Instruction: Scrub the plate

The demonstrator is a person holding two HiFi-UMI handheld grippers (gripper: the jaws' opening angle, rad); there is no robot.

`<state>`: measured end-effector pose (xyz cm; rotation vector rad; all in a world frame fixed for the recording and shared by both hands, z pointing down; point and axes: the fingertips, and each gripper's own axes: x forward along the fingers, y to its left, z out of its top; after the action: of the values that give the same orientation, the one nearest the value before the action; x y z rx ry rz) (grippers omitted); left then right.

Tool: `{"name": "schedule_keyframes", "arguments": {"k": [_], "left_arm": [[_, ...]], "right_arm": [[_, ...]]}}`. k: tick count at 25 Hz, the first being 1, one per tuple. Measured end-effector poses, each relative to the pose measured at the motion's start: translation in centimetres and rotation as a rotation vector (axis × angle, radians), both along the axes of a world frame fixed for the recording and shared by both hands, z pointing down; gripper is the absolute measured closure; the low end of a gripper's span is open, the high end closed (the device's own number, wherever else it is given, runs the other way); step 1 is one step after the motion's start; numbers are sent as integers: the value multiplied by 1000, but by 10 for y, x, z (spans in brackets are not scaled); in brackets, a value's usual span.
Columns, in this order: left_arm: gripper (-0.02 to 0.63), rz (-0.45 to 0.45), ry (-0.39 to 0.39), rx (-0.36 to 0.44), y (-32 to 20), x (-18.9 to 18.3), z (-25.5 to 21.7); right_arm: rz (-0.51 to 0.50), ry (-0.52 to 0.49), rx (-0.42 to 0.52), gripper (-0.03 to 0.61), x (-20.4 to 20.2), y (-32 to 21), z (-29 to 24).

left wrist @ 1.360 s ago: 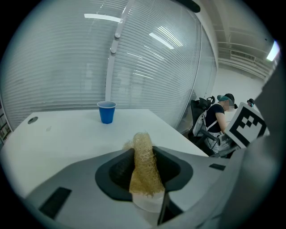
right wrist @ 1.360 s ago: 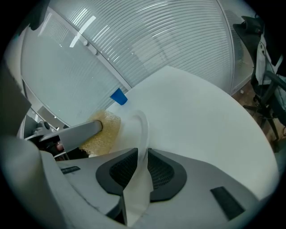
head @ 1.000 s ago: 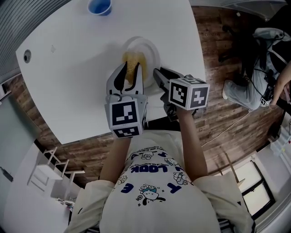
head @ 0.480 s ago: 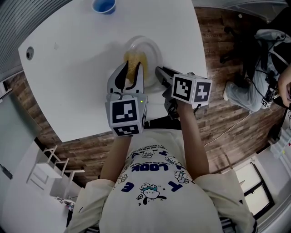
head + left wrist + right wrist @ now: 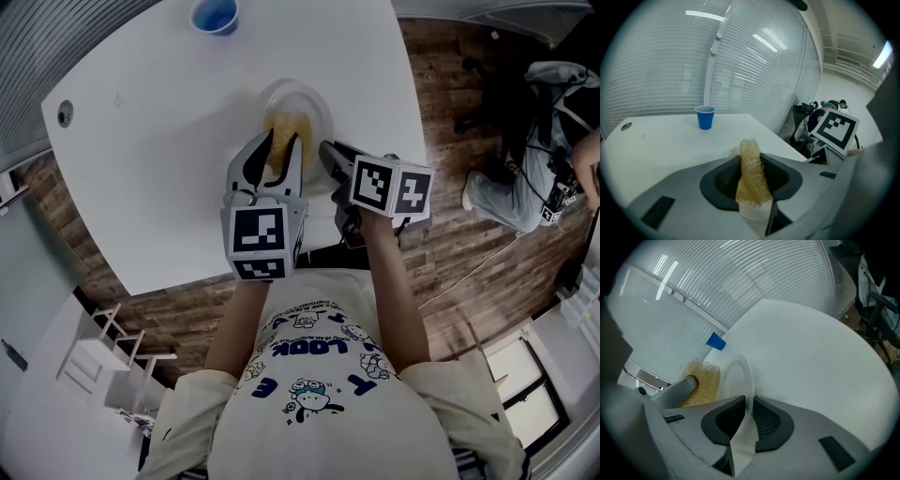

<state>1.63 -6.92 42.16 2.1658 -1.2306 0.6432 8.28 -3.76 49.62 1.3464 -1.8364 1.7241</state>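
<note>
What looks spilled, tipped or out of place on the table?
Nothing stands out. The cup stands upright, the plate sits on the table with the right gripper closing on its rim, and the left gripper holds the sponge over it.

The right claw (image 5: 747, 401) is closing, its jaws drawing in on the rim of the plate (image 5: 319, 101) at the plate's 4 o'clock edge, with the rim standing between them. The left claw (image 5: 284, 141) swings a little from 12 o'clock toward 1 o'clock and carries the sponge (image 5: 286, 129) slightly toward 3 o'clock across the plate. In the head view the whole tabletop (image 5: 159, 159), with the blue cup (image 5: 215, 14), drifts a touch toward 3 o'clock, so the camera itself shifts.
</note>
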Motion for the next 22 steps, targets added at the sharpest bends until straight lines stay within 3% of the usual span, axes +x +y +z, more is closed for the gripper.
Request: {"name": "schedule_keyframes", "arguments": {"k": [12, 22], "left_arm": [[471, 219, 16, -78, 10, 26, 14], [476, 295, -35, -90, 7, 33, 27]], "right_arm": [[-2, 4, 7, 538, 0, -2, 0], [-22, 36, 15, 534, 1, 0, 2]]}}
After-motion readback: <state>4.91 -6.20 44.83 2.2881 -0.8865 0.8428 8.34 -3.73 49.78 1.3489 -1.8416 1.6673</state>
